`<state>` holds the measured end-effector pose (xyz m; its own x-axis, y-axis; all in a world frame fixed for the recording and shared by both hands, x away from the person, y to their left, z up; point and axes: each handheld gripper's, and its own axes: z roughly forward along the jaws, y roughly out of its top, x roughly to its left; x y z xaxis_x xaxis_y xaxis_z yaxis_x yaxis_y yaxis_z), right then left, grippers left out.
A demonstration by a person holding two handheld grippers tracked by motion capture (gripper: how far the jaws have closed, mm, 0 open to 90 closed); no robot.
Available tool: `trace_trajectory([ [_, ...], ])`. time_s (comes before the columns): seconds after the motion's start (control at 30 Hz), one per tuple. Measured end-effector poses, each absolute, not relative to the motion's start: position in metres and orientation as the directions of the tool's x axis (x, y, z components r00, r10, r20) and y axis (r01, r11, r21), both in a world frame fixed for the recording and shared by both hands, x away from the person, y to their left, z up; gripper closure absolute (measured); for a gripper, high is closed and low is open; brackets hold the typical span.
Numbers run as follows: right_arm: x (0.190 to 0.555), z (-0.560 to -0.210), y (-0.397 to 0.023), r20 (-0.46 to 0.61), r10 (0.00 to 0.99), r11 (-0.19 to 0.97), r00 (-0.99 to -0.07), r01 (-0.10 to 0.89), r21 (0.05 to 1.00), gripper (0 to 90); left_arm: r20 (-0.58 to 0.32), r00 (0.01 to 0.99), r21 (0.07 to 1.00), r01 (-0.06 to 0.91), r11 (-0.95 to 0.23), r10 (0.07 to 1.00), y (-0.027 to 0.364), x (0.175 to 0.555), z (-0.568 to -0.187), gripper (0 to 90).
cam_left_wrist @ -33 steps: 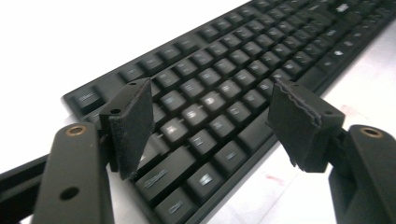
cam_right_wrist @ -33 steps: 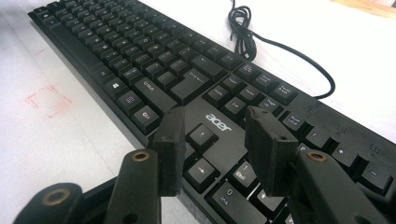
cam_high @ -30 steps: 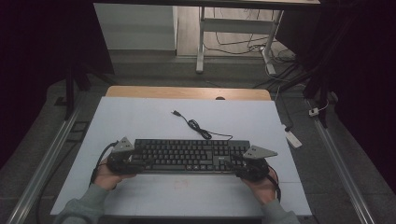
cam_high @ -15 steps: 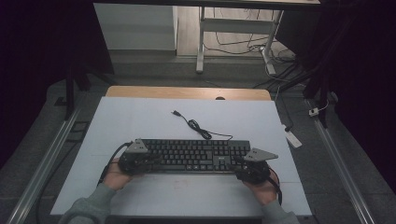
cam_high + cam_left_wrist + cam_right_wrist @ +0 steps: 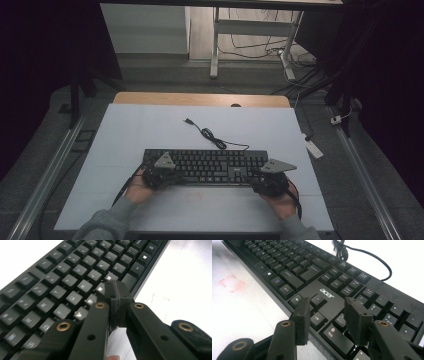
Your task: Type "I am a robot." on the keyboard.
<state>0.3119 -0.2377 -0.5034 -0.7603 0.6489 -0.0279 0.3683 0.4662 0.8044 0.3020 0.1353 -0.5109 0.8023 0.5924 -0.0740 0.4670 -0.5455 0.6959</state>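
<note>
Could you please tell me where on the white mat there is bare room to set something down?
The far left corner of the white mat, beyond the keyboard, lies bare, and so does the right strip beside the cable. The near edge is crowded by both hands and claws.

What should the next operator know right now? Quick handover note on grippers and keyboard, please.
Left hand-held gripper: jaws have just closed, pads together, nothing between them, tip over the keyboard's bottom letter row.
Right hand-held gripper: jaws apart, holding nothing, over the arrow keys.
Keyboard lies flat on the white mat, its cable loose behind it, unplugged.
Done: both grippers at the keyboard.
Left: probably key pressing; no pressed key seen.
</note>
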Motion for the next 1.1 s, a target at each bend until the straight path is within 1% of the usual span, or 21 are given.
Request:
trace_trajectory([
  [0.27,0.3124,-0.5033,-0.2398,-0.029,0.655,0.466,-0.755,0.373,0.802,56.3,-0.055,0.812,0.673,0.460,-0.580,0.581,0.1269,0.3025,-0.5158,89.1],
  [0.77,0.3125,-0.5034,-0.2400,-0.026,0.657,0.464,-0.754,0.377,0.802,56.2,-0.054,0.801,0.659,0.478,-0.581,0.596,0.1284,0.3041,-0.5207,89.2],
  [0.83,0.3123,-0.5035,-0.2401,-0.026,0.656,0.465,-0.754,0.377,0.801,56.2,-0.062,0.799,0.664,0.480,-0.573,0.598,0.1287,0.3039,-0.5215,89.2],
  [1.0,0.3123,-0.5032,-0.2399,-0.027,0.655,0.464,-0.755,0.374,0.803,56.1,-0.047,0.794,0.678,0.471,-0.565,0.606,0.1297,0.3022,-0.5186,89.1],
  [1.1,0.3124,-0.5032,-0.2403,-0.024,0.656,0.458,-0.755,0.373,0.807,56.2,-0.056,0.784,0.705,0.470,-0.532,0.618,0.1345,0.3010,-0.5133,85.3],
])
